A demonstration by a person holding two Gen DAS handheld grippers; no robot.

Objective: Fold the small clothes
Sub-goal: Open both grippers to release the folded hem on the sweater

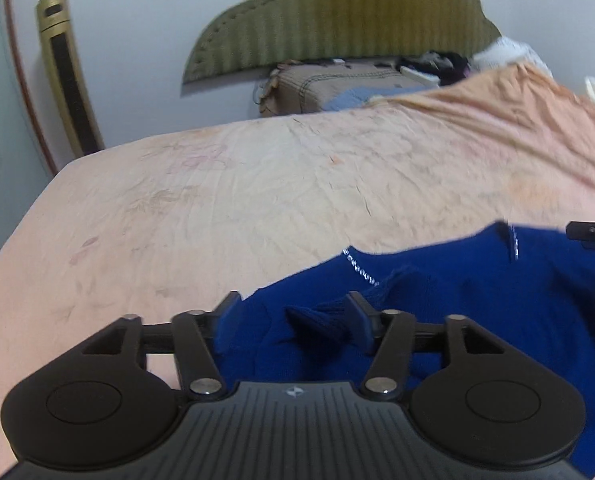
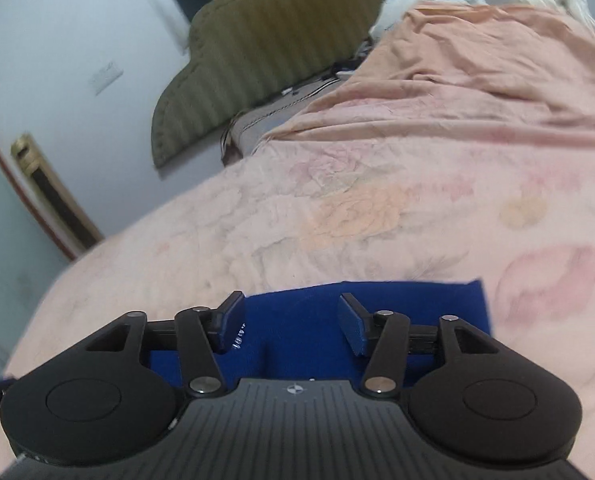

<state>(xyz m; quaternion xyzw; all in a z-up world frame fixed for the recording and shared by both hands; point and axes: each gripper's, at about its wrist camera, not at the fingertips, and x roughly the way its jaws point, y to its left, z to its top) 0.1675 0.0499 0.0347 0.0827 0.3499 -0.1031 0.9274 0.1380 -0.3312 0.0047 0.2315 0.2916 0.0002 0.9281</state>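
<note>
A dark blue knit garment [image 1: 477, 292] with a thin white beaded trim lies on the pink bedsheet [image 1: 217, 200]. In the left wrist view my left gripper [image 1: 293, 310] hovers over its near-left part, jaws apart; a bunched ridge of knit [image 1: 321, 316] rises between them beside the right finger, unpinched. In the right wrist view my right gripper [image 2: 293, 316] stands open over a flat, straight-edged part of the blue garment [image 2: 417, 300], nothing clamped. A black piece of the right gripper [image 1: 593, 232] shows at the left view's right edge.
The floral sheet [image 2: 377, 200] spreads far ahead of both grippers. A rumpled peach blanket [image 1: 497, 100] and piled clothes lie at the far right. An olive padded headboard [image 1: 337, 12] and a gold standing unit [image 1: 65, 76] stand by the wall.
</note>
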